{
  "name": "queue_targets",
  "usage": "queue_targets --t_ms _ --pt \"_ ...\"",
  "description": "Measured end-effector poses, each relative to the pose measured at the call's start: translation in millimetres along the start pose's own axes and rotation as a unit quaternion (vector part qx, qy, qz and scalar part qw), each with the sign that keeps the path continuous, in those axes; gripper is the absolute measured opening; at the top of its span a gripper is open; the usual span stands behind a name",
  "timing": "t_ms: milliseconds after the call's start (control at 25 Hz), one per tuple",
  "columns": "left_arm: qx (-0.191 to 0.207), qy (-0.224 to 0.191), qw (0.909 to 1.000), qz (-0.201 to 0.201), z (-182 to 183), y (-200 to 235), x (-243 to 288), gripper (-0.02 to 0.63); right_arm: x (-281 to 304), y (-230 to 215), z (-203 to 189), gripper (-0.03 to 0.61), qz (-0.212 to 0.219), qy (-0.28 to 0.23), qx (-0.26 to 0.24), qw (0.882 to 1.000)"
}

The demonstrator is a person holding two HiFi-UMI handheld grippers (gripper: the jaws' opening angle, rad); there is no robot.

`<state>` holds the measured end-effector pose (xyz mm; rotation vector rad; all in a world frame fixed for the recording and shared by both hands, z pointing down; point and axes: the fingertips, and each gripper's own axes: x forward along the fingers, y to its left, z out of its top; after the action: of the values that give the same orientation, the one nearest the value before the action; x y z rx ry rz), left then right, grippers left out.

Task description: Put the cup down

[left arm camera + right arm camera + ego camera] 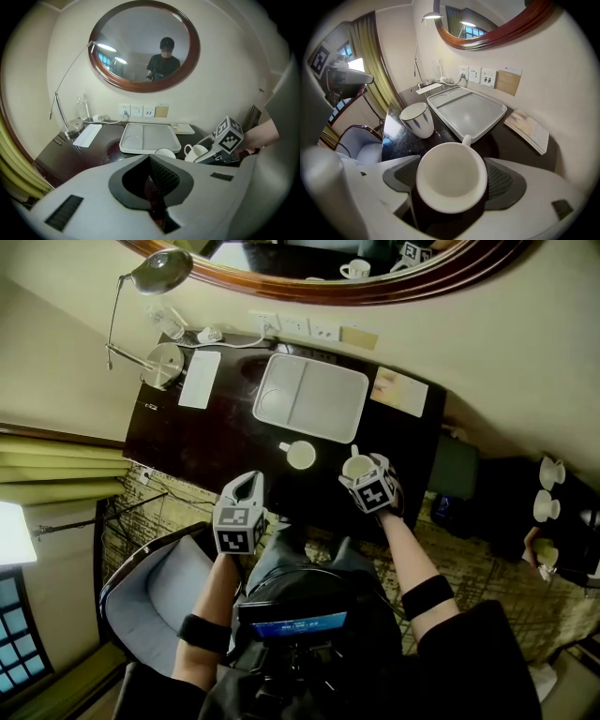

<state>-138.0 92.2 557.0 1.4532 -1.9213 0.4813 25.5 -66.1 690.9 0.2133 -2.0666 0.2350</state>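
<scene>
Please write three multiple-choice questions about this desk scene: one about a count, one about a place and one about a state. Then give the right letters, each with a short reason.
1. How many compartments does the white tray have?
A. one
B. two
C. four

2. Where does the cup with blue marks stand?
A. in the tray
B. on a plate
C. on the dark table, outside the tray

3. How do the jaws of the left gripper stand?
A. together, with nothing between them
B. wide apart
C. closed on a spoon

Answers:
1 B: one ridge divides the tray into two parts.
2 C: the head view shows it on the table, by the tray's near edge.
3 A: the left gripper view shows the pads meeting and nothing held.
</scene>
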Motion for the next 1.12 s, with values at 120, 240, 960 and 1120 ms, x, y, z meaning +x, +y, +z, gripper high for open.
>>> queue_targets --t_ms 120,240,960,1120 --pt "0.000 -0.001 1.0000 0.001 -1 2 1 0.001 -2 0 1 0.430 -0.003 -0.001 -0.005 1.000" --pt "-0.006 0.003 1.0000 -0.006 -3 2 2 0.001 -4 1 3 0.430 -0.002 -0.005 -0.012 1.000" --pt "-0.022 -0.004 0.9995 -0.023 -7 20 14 0.001 -20 -3 71 0.428 0.007 -0.032 -0.035 0.999" --pt "-0.033 -0.010 0.9990 -0.030 2 25 20 0.001 -16 -12 95 0.428 0.004 -0.037 -0.034 0.999"
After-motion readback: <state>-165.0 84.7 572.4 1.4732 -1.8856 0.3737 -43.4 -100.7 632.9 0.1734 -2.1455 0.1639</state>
